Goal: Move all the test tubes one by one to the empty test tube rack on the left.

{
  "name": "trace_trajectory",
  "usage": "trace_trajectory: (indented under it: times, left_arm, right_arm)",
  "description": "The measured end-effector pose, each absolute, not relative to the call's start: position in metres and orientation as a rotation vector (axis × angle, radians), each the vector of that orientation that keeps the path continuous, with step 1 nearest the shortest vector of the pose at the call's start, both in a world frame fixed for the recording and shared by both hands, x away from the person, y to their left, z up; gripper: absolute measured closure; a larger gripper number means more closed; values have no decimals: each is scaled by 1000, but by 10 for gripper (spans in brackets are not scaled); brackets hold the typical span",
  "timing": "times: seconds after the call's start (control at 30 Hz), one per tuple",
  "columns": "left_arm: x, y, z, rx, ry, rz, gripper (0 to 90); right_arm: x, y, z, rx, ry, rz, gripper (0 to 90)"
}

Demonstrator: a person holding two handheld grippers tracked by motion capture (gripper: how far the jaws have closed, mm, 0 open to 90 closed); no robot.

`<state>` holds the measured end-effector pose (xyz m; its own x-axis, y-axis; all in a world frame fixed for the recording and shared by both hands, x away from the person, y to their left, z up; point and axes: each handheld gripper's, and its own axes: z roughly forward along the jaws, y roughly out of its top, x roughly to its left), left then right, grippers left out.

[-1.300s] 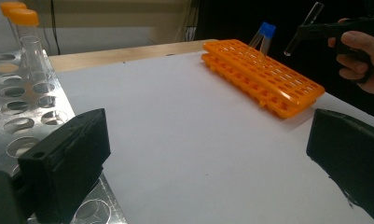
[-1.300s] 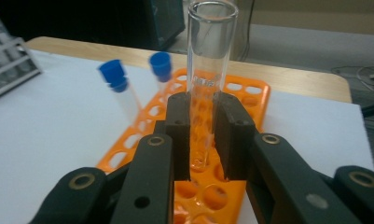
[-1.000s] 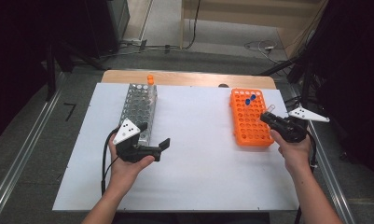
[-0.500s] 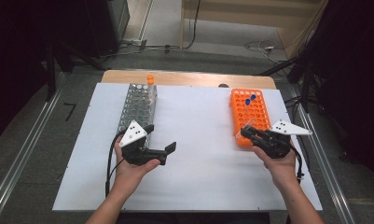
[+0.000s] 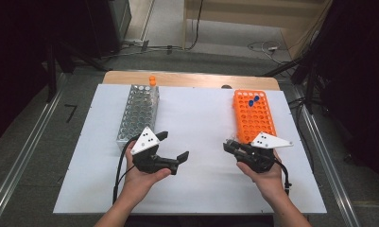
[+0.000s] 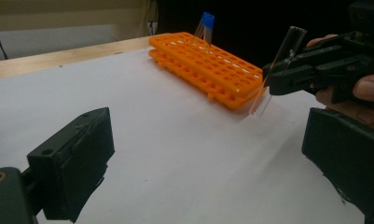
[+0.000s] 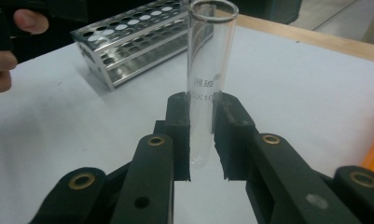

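Note:
My right gripper [image 7: 202, 135] is shut on a clear, empty glass test tube [image 7: 208, 70] that stands upright between its pads. In the high view the right gripper [image 5: 230, 147] hovers just in front of the near end of the orange rack [image 5: 254, 116] and points left. The left gripper view shows the tube [image 6: 279, 70] tilted above the white sheet. My left gripper [image 5: 174, 145] is open with nothing between its fingers, near the front of the metal rack [image 5: 137, 111]. Its two black fingers [image 6: 72, 172] stand far apart.
Two blue-capped tubes [image 5: 253, 100] stand at the far end of the orange rack. An orange-capped tube [image 5: 152, 80] stands at the far end of the metal rack [image 7: 138, 42]. A white sheet [image 5: 201, 123] covers the table between the racks.
My right gripper has moved left and toward the person, from beside the orange rack to its near end, with the tube in it. The left gripper has drifted slightly right.

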<state>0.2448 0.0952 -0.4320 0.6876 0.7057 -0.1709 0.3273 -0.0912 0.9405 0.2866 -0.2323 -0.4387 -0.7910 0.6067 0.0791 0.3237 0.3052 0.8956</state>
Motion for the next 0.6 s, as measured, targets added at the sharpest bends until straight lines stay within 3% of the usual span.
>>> trace_trajectory:
  times: [0.17,0.6]
  left_arm:
    - [242,89,-432,1696,813,377,65]
    - [237,74,-432,1684,691,301,342]
  right_arm:
    - [280,-217,-444,804,2347,1481,742]
    - [268,-190,-449,729,2426,1495,742]
